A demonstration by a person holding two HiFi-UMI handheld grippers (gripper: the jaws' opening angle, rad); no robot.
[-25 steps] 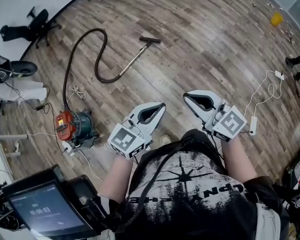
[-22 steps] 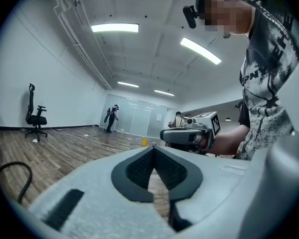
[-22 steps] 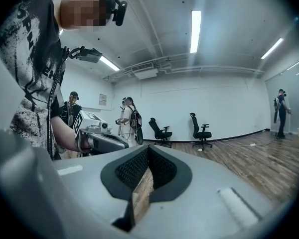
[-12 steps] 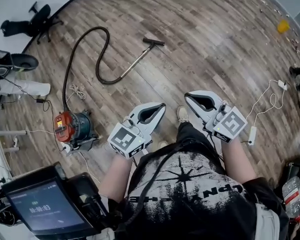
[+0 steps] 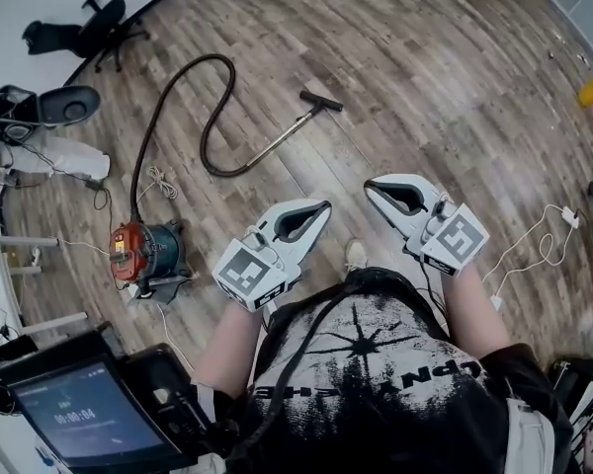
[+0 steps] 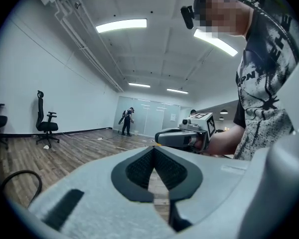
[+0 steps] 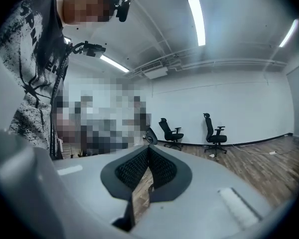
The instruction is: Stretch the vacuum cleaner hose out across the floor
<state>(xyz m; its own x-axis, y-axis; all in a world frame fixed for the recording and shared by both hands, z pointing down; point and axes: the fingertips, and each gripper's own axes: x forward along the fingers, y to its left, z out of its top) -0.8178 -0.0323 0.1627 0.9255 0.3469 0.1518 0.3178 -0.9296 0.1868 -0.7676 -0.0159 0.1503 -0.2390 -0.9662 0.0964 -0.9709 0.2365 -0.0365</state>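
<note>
The red and teal vacuum cleaner (image 5: 143,255) stands on the wood floor at the left. Its black hose (image 5: 178,92) runs up from it, loops over and curls back down to a metal wand (image 5: 277,136) ending in a dark floor nozzle (image 5: 321,100). A short arc of hose (image 6: 20,180) shows low in the left gripper view. My left gripper (image 5: 321,206) and right gripper (image 5: 370,186) are held in front of my body, well short of the hose, both shut with nothing in them. Each gripper view shows its toothed pads meeting: left gripper (image 6: 152,149), right gripper (image 7: 148,148). The right gripper (image 6: 182,137) also shows in the left gripper view.
Black office chairs (image 5: 89,28) stand by the curved wall at the far left. A white cable with a plug (image 5: 544,250) lies on the floor at the right. A screen on a stand (image 5: 74,418) sits at lower left. A yellow object (image 5: 590,94) lies far right.
The head view has shifted, so the vacuum, hose and nozzle now sit further right and lower in the picture. Both grippers stay shut in the same place before my body.
</note>
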